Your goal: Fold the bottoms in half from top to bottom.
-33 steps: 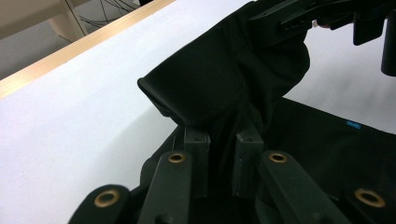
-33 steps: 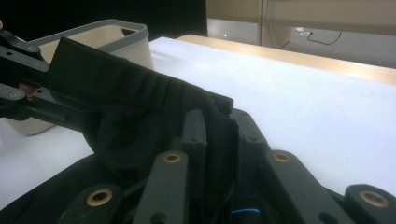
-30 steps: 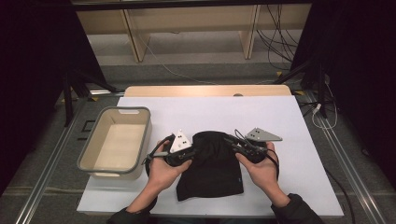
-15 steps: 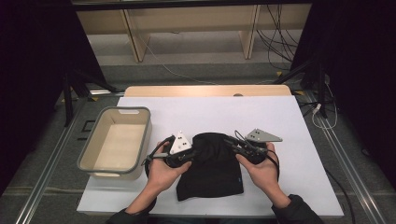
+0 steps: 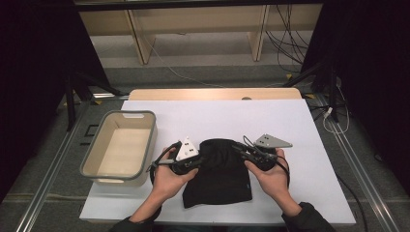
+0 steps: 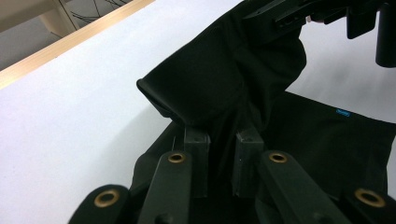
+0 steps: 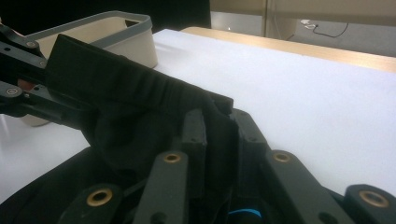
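Observation:
A black garment [image 5: 220,176] lies on the white table top [image 5: 227,121] near the front edge, its far edge lifted off the surface. My left gripper [image 5: 199,159] is shut on that lifted edge at its left side; in the left gripper view black cloth [image 6: 219,93] is pinched between the two pads. My right gripper [image 5: 240,149] is shut on the same edge at its right side, with cloth [image 7: 140,102] bunched between its jaws. The raised fold hangs taut between the two grippers. A small blue label [image 6: 343,112] shows on the flat part.
A beige bin with a grey rim [image 5: 121,145] stands empty at the table's left. A wooden strip [image 5: 212,93] runs along the far edge. Cables lie on the floor behind, and metal rails flank the table.

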